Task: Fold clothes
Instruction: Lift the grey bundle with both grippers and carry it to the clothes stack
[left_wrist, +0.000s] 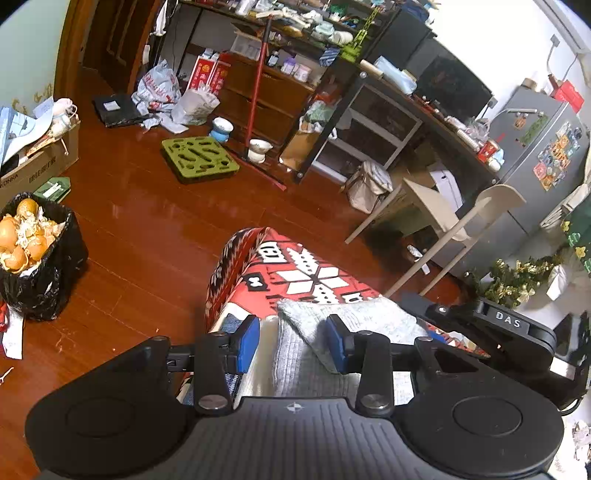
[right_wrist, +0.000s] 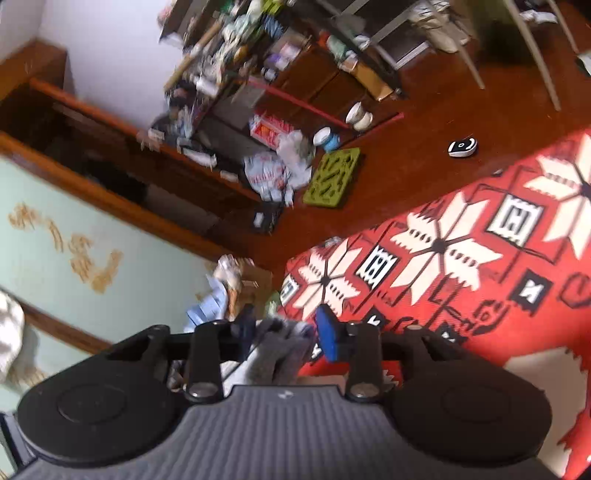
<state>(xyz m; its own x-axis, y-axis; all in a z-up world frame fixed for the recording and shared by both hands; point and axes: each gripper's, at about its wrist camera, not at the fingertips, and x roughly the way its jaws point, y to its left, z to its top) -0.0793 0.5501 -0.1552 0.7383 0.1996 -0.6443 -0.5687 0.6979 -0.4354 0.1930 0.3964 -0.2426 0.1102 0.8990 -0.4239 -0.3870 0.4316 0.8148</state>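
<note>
A grey knitted garment (left_wrist: 332, 332) lies on a red patterned blanket (left_wrist: 295, 273) with white star motifs, bunched into a fold that rises between the blue pads of the left gripper (left_wrist: 293, 345). The jaws stand partly apart — the right pad touches the raised fold, while the left pad sits clear of the knit, so no firm grip shows. In the right wrist view, which is blurred, the same grey cloth (right_wrist: 280, 350) lies crumpled between the fingers of the right gripper (right_wrist: 286, 334) at the near-left edge of the blanket (right_wrist: 461, 258); its jaws are also partly apart, and whether they pinch the cloth cannot be told. The body of the right gripper (left_wrist: 509, 328) shows just right of the garment in the left wrist view. Beyond the blanket spreads a reddish wooden floor (left_wrist: 147, 221) — a black rubbish bag (left_wrist: 37, 258) at the left, a green perforated mat (left_wrist: 199, 158) farther off, a pale chair (left_wrist: 443, 221) to the right.
</note>
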